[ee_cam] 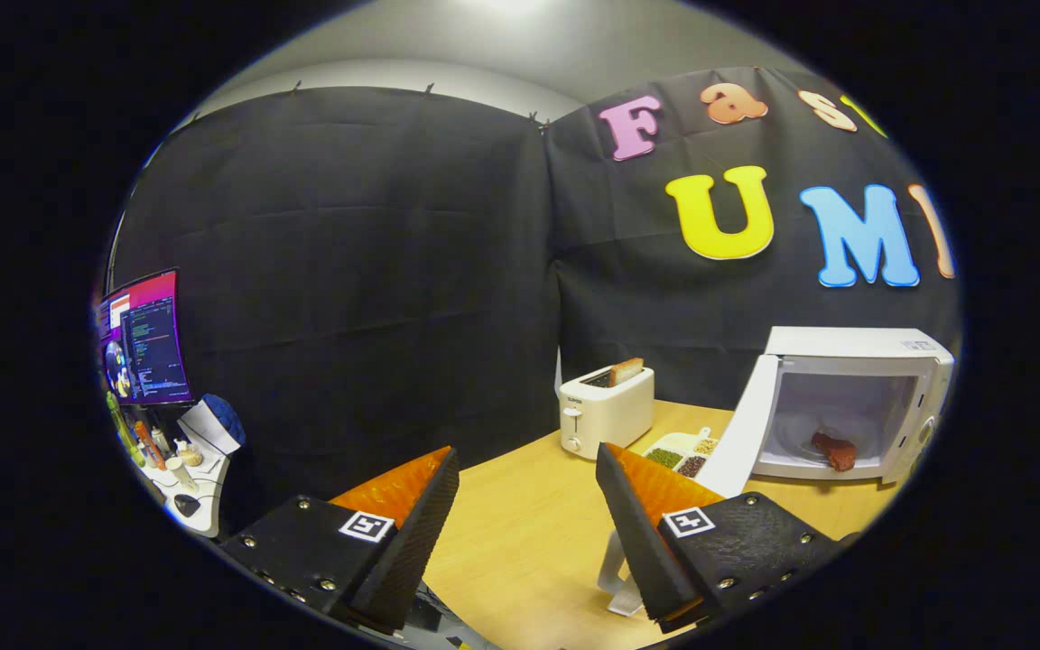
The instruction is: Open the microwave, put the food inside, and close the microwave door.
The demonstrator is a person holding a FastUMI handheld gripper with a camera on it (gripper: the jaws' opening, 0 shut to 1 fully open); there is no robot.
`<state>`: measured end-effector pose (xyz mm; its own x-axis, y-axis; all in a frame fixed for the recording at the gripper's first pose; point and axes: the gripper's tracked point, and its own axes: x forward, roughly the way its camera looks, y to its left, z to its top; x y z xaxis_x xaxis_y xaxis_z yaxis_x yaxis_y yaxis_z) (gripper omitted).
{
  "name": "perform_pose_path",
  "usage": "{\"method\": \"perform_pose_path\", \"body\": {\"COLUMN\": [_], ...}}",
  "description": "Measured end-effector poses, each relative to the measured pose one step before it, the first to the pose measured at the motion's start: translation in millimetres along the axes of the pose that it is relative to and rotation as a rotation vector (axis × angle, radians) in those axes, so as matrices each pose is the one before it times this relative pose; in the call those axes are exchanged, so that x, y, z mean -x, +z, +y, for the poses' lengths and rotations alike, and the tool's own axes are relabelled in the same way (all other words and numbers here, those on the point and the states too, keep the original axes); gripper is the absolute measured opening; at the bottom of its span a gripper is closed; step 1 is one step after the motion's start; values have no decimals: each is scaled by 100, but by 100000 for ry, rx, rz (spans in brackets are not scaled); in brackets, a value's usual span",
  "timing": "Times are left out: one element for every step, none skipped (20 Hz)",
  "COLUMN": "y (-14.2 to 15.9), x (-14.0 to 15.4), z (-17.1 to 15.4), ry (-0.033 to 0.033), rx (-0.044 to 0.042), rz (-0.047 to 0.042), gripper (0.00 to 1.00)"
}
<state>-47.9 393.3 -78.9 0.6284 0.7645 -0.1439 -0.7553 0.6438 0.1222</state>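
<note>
Gripper: the gripper is seen with its two fingers spread wide apart — nothing is held between them, only bare tabletop is seen in the gap.
Fingers: one finger is seen on the side away from the microwave, the other on the side toward it; neither is touching anything.
Landmark: the microwave is taken as the reference; it stands on the wooden table, well beyond the fingers and off to one side of them.
Microwave door: the door is swung fully open, its edge turned toward the gripper.
Food: a reddish piece of food is seen inside the microwave cavity, resting on its floor near the front.
Divided dish: a white dish with small heaps of green, dark and pale bits is set just beside the open door, on the gripper's side of the microwave.
Toaster: a white toaster with a slice of bread standing in its slot is placed beyond the dish, further from the microwave.
Monitor: a lit monitor is seen far from the microwave, past the table's edge — small bottles are clustered below it.
</note>
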Motion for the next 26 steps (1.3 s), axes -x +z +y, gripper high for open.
{"method": "perform_pose_path", "body": {"y": [-739,-779,-1001,-1087,-958,-602,-961,-586,-528,-54,226,-153,-252,172,12,137,-180,-220,-392,-14,-25,-49,-152,-133,-4,-184], "x": [-343,-357,-210,-554,-314,-618,-289,-222,-128,111,-640,26,447,758,76,640,393,377,472,589,557,495,423,354,274,306], "z": [803,545,290,48,-244,-1079,-887,-759,-353,-994,-1670,-789,12,-166,-640,-603,-418,-424,-481,-817,-963,-1037,-1032,-1104,-1208,-1262], "ry": [2065,897,372,-185,-1262,-4799,-2755,-2402,-1274,-3167,-6921,-283,1882,325,-1266,-1074,-63,757,405,-653,-1503,-1485,-1801,-1900,-1638,-1890], "rx": [-1896,-2322,-1729,-958,-211,1396,1515,764,241,743,-163,-1465,-2565,684,2544,1748,74,-911,-579,23,485,494,2,-217,-201,-576], "rz": [2388,1656,1795,2705,2606,1607,1611,1643,1132,-21,-1697,1422,1474,-289,-1088,-692,203,755,699,-36,-331,-200,282,558,137,39], "gripper": [92,93,84,84,84,81,56,31,27,27,14,2,1,0,1,0,1,1,1,1,1,1,1,1,1,1]}}
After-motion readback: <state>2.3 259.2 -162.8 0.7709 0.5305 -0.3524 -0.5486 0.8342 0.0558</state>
